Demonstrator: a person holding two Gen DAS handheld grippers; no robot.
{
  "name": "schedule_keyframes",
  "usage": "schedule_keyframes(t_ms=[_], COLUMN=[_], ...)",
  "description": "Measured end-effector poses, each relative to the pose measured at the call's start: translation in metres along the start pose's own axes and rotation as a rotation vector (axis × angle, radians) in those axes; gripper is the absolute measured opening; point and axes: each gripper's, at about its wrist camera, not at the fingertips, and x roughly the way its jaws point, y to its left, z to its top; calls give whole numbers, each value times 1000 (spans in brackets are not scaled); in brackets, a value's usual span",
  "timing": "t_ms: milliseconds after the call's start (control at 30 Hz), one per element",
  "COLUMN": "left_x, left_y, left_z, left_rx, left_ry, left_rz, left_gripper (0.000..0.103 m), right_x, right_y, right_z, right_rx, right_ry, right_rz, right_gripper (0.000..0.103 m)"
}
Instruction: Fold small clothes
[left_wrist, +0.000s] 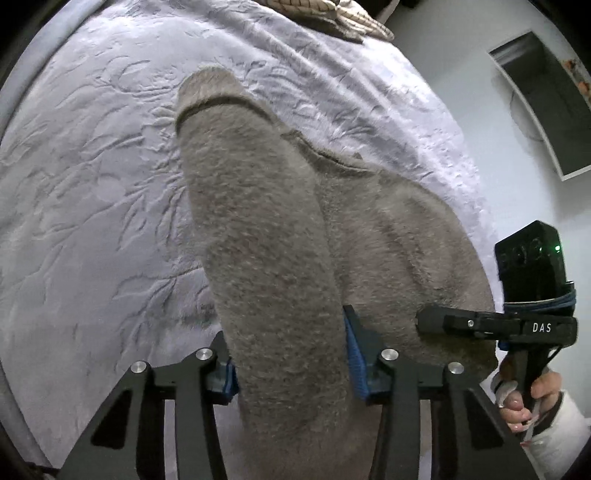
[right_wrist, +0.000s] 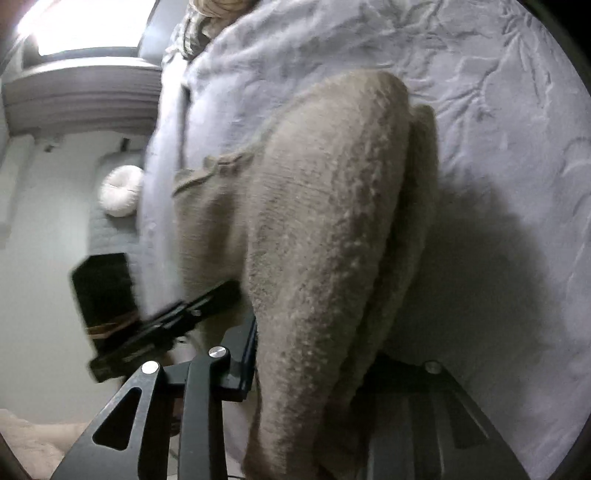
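Pale lilac embossed bedspread over bed; white walls, round white cushion beyond. Grey fuzzy garment lifted off bedspread, pinched in left gripper and right gripper.

Pale lavender embossed blanket spreads across bed, leaf pattern pressed into pile. Striped beige knit bunched at far edge. Beyond bed, dark framed panel on white wall. Right wrist view: round white cushion by wall, bright window above.
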Motion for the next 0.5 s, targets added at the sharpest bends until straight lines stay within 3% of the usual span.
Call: schedule_keyframes(t_ms=[367, 500], left_x=[-75, -105], left_y=[21, 36], left_z=[-34, -55], left_rx=[5, 11], left_ry=[-27, -20], left_rz=[-49, -22], left_gripper=[47, 47], right_x=[26, 50], right_y=[51, 72], right_z=[-40, -59], right_rx=[42, 51], right_ry=[32, 69], right_rz=[127, 151], right_gripper=[34, 34])
